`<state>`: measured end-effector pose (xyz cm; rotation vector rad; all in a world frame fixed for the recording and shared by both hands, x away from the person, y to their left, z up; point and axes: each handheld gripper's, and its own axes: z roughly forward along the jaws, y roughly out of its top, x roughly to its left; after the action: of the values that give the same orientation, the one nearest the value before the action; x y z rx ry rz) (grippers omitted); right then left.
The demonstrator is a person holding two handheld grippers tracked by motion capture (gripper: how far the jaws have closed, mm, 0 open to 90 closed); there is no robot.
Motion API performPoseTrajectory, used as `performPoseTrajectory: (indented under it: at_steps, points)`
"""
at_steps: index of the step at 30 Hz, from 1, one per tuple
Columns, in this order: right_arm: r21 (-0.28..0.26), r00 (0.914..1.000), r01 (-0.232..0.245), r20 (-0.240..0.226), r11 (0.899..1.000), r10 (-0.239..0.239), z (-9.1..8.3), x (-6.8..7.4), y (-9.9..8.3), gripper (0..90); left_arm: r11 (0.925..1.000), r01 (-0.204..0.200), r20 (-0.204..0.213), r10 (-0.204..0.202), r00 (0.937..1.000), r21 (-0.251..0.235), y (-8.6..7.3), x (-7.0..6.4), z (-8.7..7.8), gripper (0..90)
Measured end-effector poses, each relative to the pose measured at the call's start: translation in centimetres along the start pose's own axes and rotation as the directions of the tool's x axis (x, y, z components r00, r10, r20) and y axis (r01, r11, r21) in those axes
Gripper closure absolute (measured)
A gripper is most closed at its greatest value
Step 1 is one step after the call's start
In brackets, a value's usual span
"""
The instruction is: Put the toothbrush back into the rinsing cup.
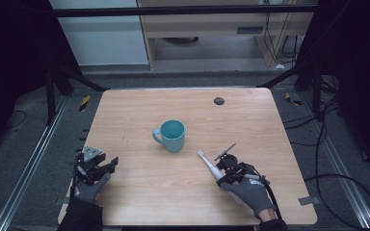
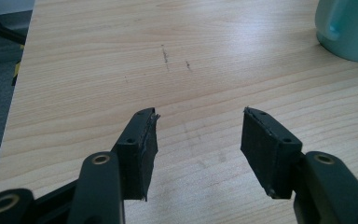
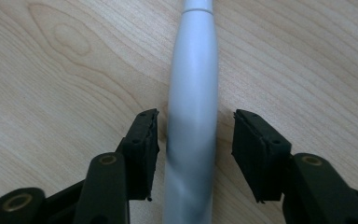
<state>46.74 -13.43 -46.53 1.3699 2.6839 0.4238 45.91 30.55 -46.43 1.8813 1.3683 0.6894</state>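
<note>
Taking the teal mug at the middle of the wooden table as the landmark, the left gripper sits well off to the mug's lower left, near the table's near-left corner, its jaws spread wide over bare wood and holding nothing; in the left gripper view the mug shows at the upper right, well apart from the jaws. To the mug's lower right lies a white electric toothbrush, flat on the table, its long axis running diagonally: the slim head end points up and left toward the mug, the thicker handle end points down and right, toward the person. The right gripper is by far the nearer tool and already straddles that handle. In the right gripper view the toothbrush runs straight up between the parted jaws, in line with the gripper, the left jaw almost touching it and the right a little off. The jaws are not yet clamped, so closing them squarely across the handle looks like the next move.
</note>
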Motion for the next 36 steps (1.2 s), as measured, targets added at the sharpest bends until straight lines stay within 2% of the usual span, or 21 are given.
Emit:
performPoseTrajectory:
  at_steps: [9, 18, 19, 22, 23, 25, 26, 29, 31, 32, 33, 34, 35, 36]
  points:
    - [0.015, 0.9997, -0.015, -0.02, 1.0, 0.015, 0.2, -0.1, -0.1, 63.9, 1.0, -0.001, 0.0, 0.001, 1.0, 0.001, 0.0, -0.1, 0.0, 44.7]
    - [0.004, 0.9997, -0.02, -0.016, 1.0, 0.02, 0.2, -0.1, -0.1, 66.2, 1.0, 0.002, 0.002, -0.002, 1.0, 0.001, 0.0, 0.1, 0.0, 44.8]
    - [-0.019, 0.9992, -0.019, -0.035, 1.0, 0.019, 0.0, -0.3, -0.2, 66.3, 1.0, 0.003, 0.003, -0.003, 1.0, 0.003, 0.0, 0.1, 0.0, 44.9]
    - [-0.038, 0.9988, -0.029, -0.041, 0.999, 0.028, -0.3, -0.4, -0.2, 66.3, 1.0, 0.003, 0.002, -0.003, 1.0, 0.002, 0.0, 0.1, 0.0, 45.0]
    - [-0.078, 0.9982, -0.038, -0.05, 0.996, 0.034, -0.8, -0.5, -0.3, 66.3, 1.0, 0.003, 0.002, -0.003, 1.0, 0.002, 0.0, 0.1, 0.0, 45.0]
    - [-0.118, 0.9971, -0.05, -0.062, 0.992, 0.043, -1.2, -0.7, -0.4, 66.3, 1.0, 0.003, 0.003, -0.003, 1.0, 0.002, 0.0, 0.1, 0.0, 45.0]
    - [-0.118, 0.9971, -0.05, -0.062, 0.992, 0.043, -1.2, -0.7, -0.4, 66.3, 1.0, 0.003, 0.003, -0.003, 1.0, 0.002, 0.0, 0.1, 0.0, 45.0]
    - [-0.182, 0.9953, -0.068, -0.081, 0.981, 0.054, -1.7, -1.0, -0.4, 66.3, 1.0, 0.005, 0.002, -0.005, 1.0, 0.001, 0.0, 0.1, 0.0, 45.0]
    - [-0.249, 0.9936, -0.1, -0.077, 0.963, 0.083, -2.3, -1.1, -0.4, 66.4, 1.0, 0.004, 0.001, -0.004, 1.0, 0.003, 0.0, 0.1, 0.1, 45.0]
    - [-0.249, 0.9936, -0.1, -0.077, 0.963, 0.083, -2.3, -1.1, -0.4, 66.4, 1.0, 0.004, 0.001, -0.004, 1.0, 0.003, 0.0, 0.1, 0.1, 45.0]
    - [-0.296, 0.9926, -0.116, -0.071, 0.948, 0.099, -2.7, -1.3, -0.5, 66.3, 1.0, 0.004, 0.001, -0.004, 1.0, 0.003, 0.0, 0.1, 0.1, 45.0]
    - [-0.311, 0.9923, -0.119, -0.07, 0.943, 0.102, -2.9, -1.4, -0.5, 66.4, 1.0, 0.003, 0.0, -0.003, 1.0, 0.003, 0.0, 0.0, 0.1, 45.0]
    - [-0.337, 0.9917, -0.125, -0.07, 0.933, 0.107, -3.1, -1.5, -0.5, 66.4, 1.0, 0.003, 0.0, -0.003, 1.0, 0.002, 0.0, 0.0, 0.1, 45.0]
    - [-0.337, 0.9917, -0.125, -0.07, 0.933, 0.107, -3.1, -1.5, -0.5, 66.4, 1.0, 0.003, 0.0, -0.003, 1.0, 0.002, 0.0, 0.0, 0.1, 45.0]
